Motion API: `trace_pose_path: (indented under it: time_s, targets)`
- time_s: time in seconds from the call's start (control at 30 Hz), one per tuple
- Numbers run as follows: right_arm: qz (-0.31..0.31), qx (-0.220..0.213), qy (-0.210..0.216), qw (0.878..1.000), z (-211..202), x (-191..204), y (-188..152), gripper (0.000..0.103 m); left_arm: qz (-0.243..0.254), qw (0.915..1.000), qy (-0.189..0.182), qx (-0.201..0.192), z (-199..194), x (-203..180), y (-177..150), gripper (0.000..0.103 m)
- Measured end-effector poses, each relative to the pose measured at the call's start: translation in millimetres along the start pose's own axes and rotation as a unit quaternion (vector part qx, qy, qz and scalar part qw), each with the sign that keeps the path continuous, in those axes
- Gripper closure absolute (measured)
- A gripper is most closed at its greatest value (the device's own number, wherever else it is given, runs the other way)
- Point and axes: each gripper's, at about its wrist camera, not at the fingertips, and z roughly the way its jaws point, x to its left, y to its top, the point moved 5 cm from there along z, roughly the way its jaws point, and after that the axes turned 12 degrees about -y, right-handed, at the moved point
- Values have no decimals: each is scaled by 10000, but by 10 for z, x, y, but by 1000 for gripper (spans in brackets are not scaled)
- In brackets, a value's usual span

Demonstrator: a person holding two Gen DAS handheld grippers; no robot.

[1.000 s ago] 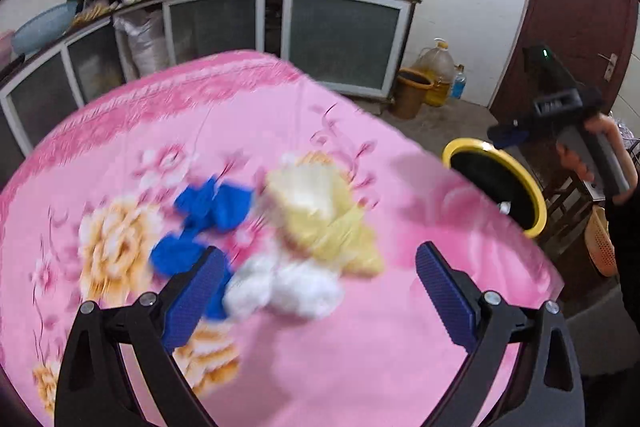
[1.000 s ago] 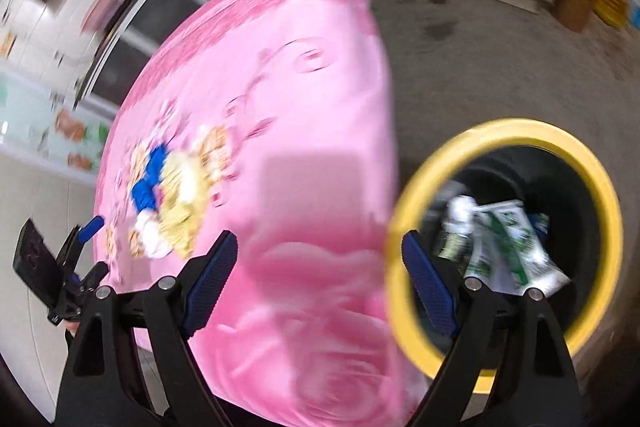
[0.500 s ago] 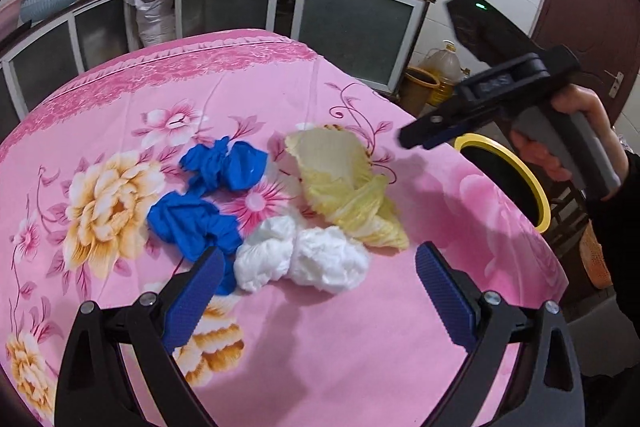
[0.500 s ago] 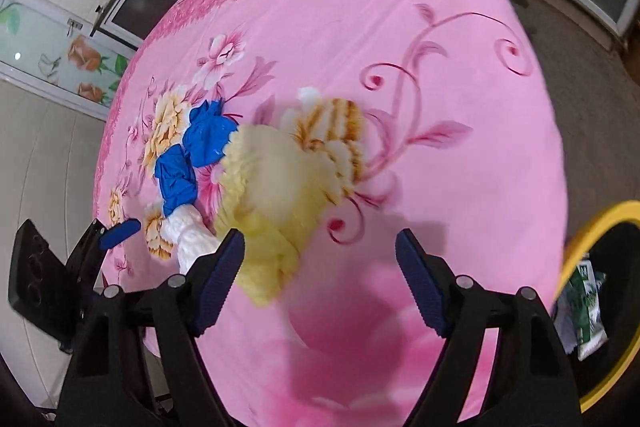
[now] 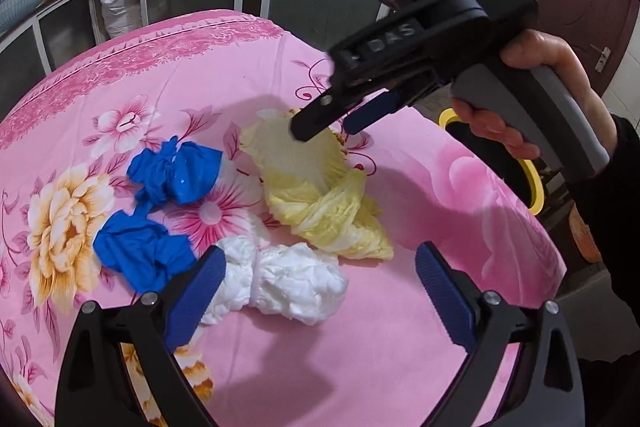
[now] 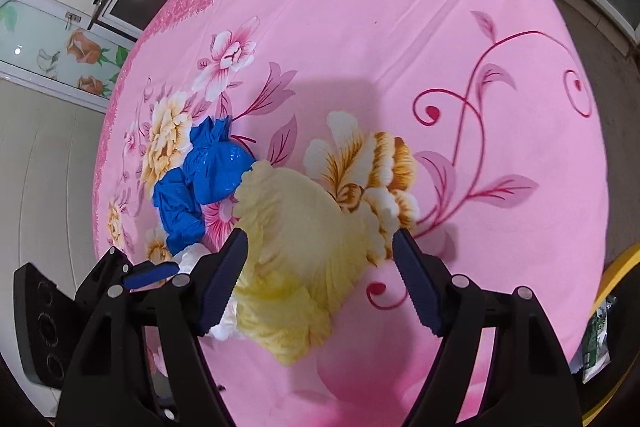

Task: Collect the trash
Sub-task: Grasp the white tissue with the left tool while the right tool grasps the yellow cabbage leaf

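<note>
My right gripper [image 6: 320, 267], jaws just narrowing but wide, straddles the cabbage [image 6: 296, 247] mid-frame; left gripper [image 5: 320, 283] gapes (empty) over the tissue [image 5: 288, 279].

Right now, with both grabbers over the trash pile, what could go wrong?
The right gripper, its jaws just closing but still open, straddles the yellow cabbage leaves. They are floppy and could tear or slip out on the way to the yellow-rimmed bin.

The white tissue wads touch the leaves, so one may get dragged along.

The left gripper hangs close over the same pile, so the two tools might bump.
</note>
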Motion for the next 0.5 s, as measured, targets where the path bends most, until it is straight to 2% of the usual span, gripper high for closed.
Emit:
trace_pose_path:
  time_s: [0.13, 0.3, 0.37, 0.4, 0.47, 0.5]
  targets:
    - [-3, 78, -131, 9999, 124, -24, 43, 36, 94, 9999, 51, 102, 86, 20, 43, 12]
    - [-11, 117, -155, 9998, 191, -29, 62, 40, 110, 9998, 115, 102, 118, 34, 74, 22]
    - [-58, 101, -252, 9996, 194, -26, 76, 48, 151, 9993, 316, 128, 135, 60, 55, 33]
    - [-45, 101, -258, 9996, 191, -34, 80, 50, 139, 9991, 372, 118, 132, 74, 50, 36]
    - [-64, 122, -256, 9996, 195, -32, 77, 67, 109, 9989, 443, 64, 100, 107, 24, 47]
    - [-101, 141, -273, 9995, 202, -28, 67, 71, 103, 9986, 520, 30, 80, 126, 16, 51]
